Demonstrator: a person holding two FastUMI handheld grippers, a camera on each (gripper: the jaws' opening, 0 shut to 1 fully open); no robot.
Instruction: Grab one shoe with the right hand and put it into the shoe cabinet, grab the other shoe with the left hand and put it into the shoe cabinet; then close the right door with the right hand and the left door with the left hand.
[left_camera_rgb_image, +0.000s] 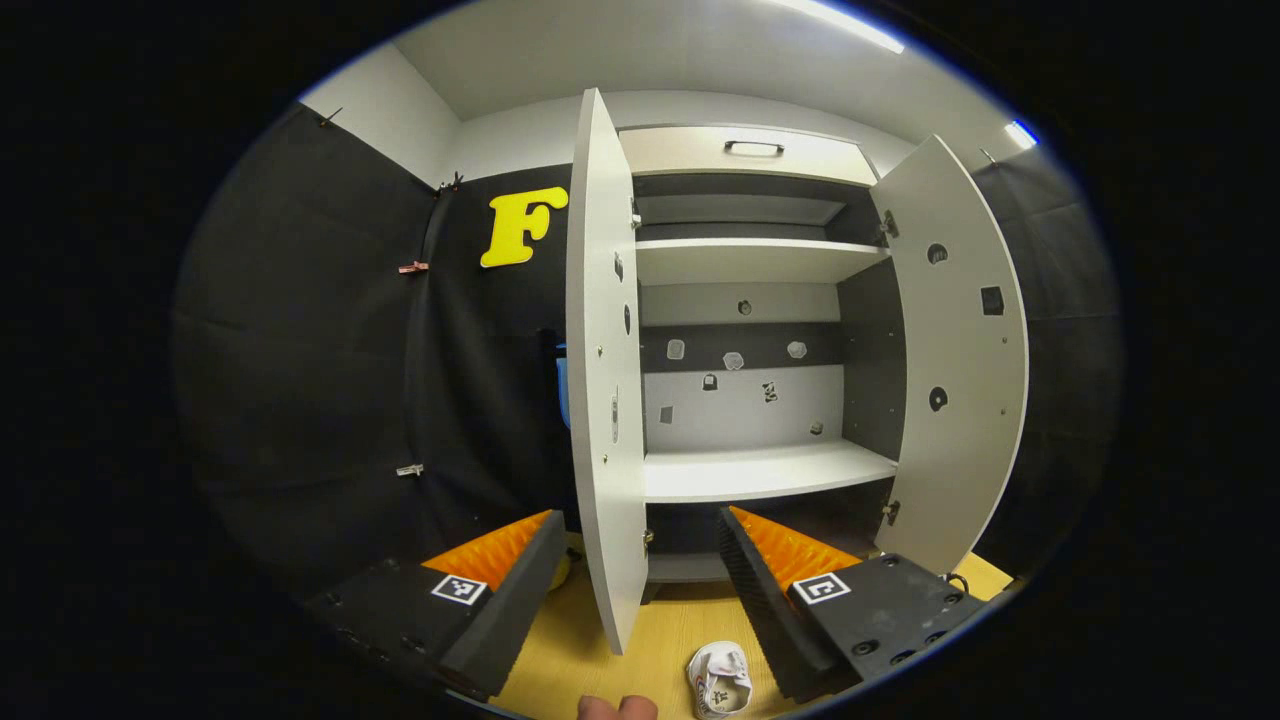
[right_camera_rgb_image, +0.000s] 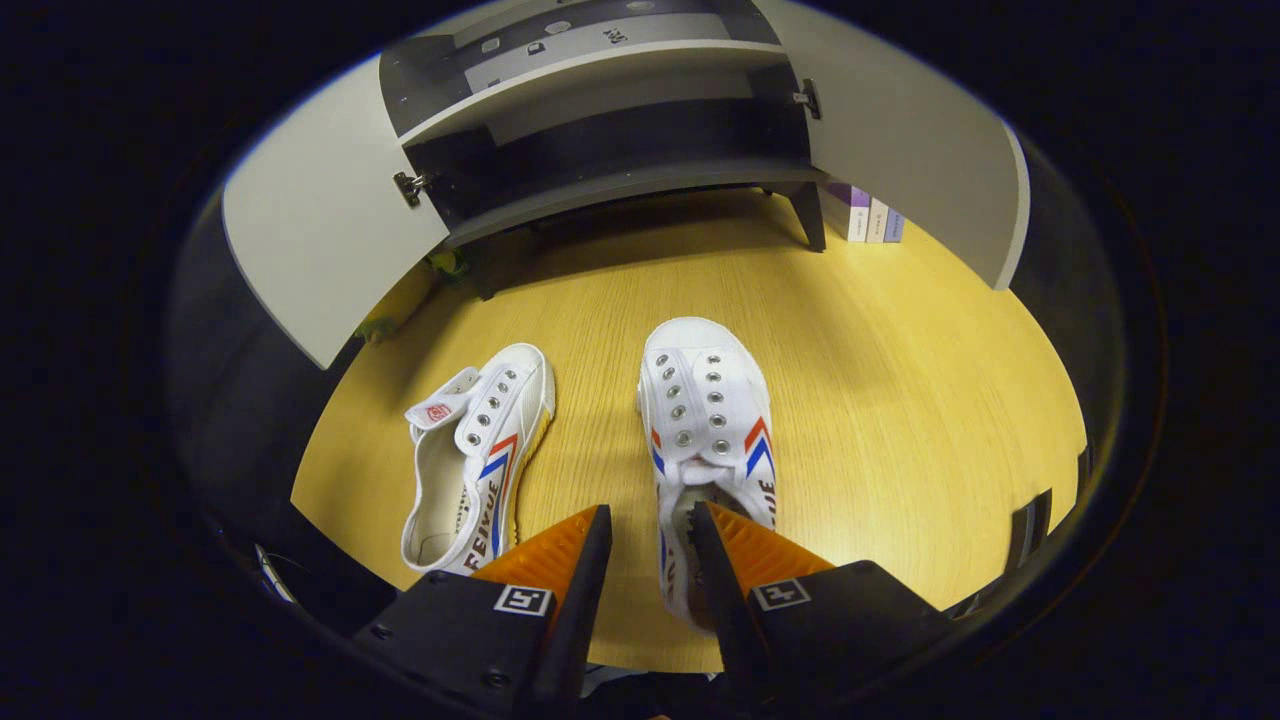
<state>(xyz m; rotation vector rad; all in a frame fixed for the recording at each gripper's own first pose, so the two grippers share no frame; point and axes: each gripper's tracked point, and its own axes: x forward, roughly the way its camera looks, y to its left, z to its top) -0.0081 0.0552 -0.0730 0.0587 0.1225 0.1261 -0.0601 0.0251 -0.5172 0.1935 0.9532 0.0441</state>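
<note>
Right gripper (right_camera_rgb_image: 648, 545) is closing narrow jaws over the near wall of the right shoe (right_camera_rgb_image: 708, 420) on the floor (right_camera_rgb_image: 900, 400), not clearly clamped, while left gripper (left_camera_rgb_image: 640, 560) is waiting wide apart facing the open shoe cabinet (left_camera_rgb_image: 760, 470), other shoe (right_camera_rgb_image: 478, 455) lying beside.

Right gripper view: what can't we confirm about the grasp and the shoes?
- Right shoe: its heel sits behind the right hand-held gripper; the jaws look narrowed around the collar, but contact cannot be told.
- Left shoe: heel cut off by a finger.
- In the left gripper view, one shoe is cut off by the bottom edge.
- Bottom shelf: too dark to read.
</note>
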